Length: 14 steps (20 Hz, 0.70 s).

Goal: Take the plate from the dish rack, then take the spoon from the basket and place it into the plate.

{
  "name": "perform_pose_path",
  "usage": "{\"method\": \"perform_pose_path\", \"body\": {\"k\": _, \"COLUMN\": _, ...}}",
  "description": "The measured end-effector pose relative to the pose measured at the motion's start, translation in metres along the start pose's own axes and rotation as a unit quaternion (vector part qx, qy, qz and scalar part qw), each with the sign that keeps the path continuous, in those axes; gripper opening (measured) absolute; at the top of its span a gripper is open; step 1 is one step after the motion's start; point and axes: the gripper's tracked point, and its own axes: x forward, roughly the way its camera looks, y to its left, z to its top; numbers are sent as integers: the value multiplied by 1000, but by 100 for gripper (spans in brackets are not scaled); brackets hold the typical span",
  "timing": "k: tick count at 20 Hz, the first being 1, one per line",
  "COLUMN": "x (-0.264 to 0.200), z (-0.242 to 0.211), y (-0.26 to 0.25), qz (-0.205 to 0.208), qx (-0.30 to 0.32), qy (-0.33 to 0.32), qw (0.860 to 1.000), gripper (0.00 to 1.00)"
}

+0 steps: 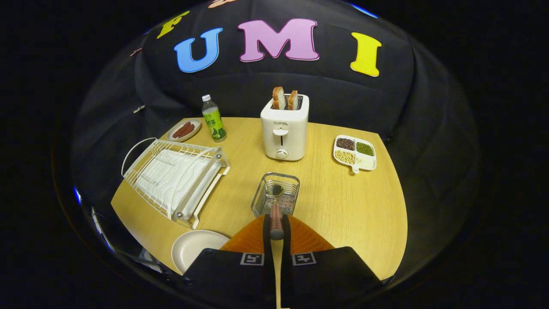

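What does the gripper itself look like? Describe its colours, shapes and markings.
The gripper has two orange, finely ribbed, wedge-shaped finger pads that taper forward. Behind them sit broad black blocks, each bearing a square black-and-white fiducial marker by the central slot.

The tongs [276, 223] are closed tight on the red handle of the spoon [276, 210]. The spoon's round end sits inside the wire basket [275, 194], just ahead of the tongs. The plate [193, 249] lies flat on the wooden counter [351, 206], close beside the tongs on the left. Past the plate sits the white dish rack [173, 178]. Farther back stands a white toaster [284, 128] with two slices of bread [285, 99] sticking up. Next to it stands a green bottle [213, 119], and beside that a small dish of sausages [184, 129]. On the other side lies a white tray of beans [355, 153].
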Motion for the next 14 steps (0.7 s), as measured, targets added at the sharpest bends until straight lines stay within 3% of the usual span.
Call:
{"method": "perform_pose_path", "body": {"k": 3, "x": -43, "z": 4, "y": 20, "qz": 20, "qx": 20, "qy": -24, "qw": 999, "gripper": 9}}
{"method": "perform_pose_path", "body": {"k": 7, "x": -88, "z": -30, "y": 61, "qz": 64, "qx": 24, "qy": -12, "qw": 998, "gripper": 9}}
{"method": "perform_pose_path", "body": {"k": 14, "x": -81, "z": -121, "y": 116, "qz": 91, "qx": 51, "qy": 59, "qw": 993, "gripper": 9}}
